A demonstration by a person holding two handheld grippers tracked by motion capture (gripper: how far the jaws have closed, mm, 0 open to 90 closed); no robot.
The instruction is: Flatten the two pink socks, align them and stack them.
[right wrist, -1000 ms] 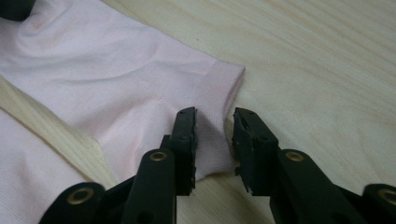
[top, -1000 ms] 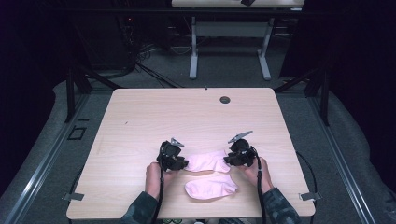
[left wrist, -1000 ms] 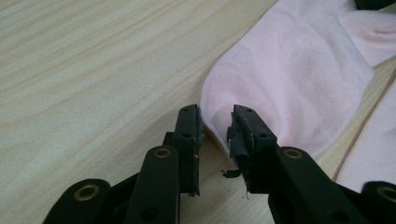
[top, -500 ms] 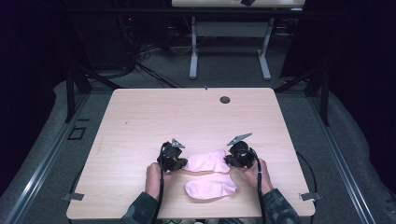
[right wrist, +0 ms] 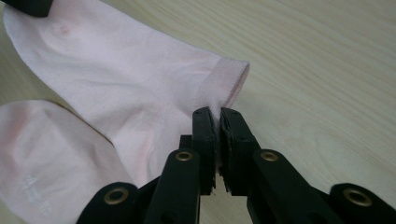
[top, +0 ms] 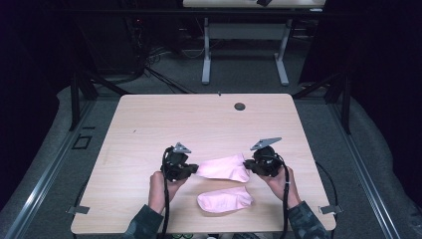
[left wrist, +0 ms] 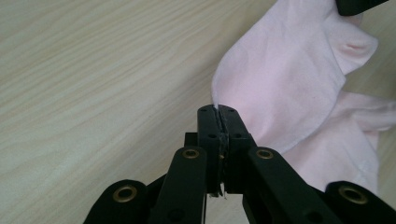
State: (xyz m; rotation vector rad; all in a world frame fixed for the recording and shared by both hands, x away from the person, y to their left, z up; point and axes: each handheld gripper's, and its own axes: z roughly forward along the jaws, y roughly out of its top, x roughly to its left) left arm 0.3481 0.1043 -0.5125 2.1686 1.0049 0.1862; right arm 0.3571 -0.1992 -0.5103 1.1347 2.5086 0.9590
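Much of the grip itself is hidden in the high view: the black bodies and grey three-cornered plates cover the points where the jaws meet cloth, and the person's forearms are cut off by the bottom edge, sleeves showing at about 6 o'clock. The gripper views make it clear. The left gripper (top: 193, 168) has its jaws pressed together on a thin edge of the upper pink sock (top: 224, 168), the fabric pinched in a narrow line between the pads (left wrist: 208, 126). The right gripper (top: 248, 164) is likewise clamped on the same sock at its ribbed cuff (right wrist: 227, 80), both sets of jaws having just been closing with the cloth between them. The sock spans the gap between the two grippers, stretched roughly from 9 o'clock to 3 o'clock over the near-centre of the table (top: 149, 124). Whether it clears the wood entirely is hard to tell. A second pink sock (top: 225, 201) lies flat at 6 o'clock of the first, its far edge partly covered in the gripper views. Both hands sit behind their grippers, left hand (top: 160, 183) and right hand (top: 279, 180), the grippers pointing inward at each other. A small dark round disc (top: 240, 106) sits near the far edge, at 12 o'clock.
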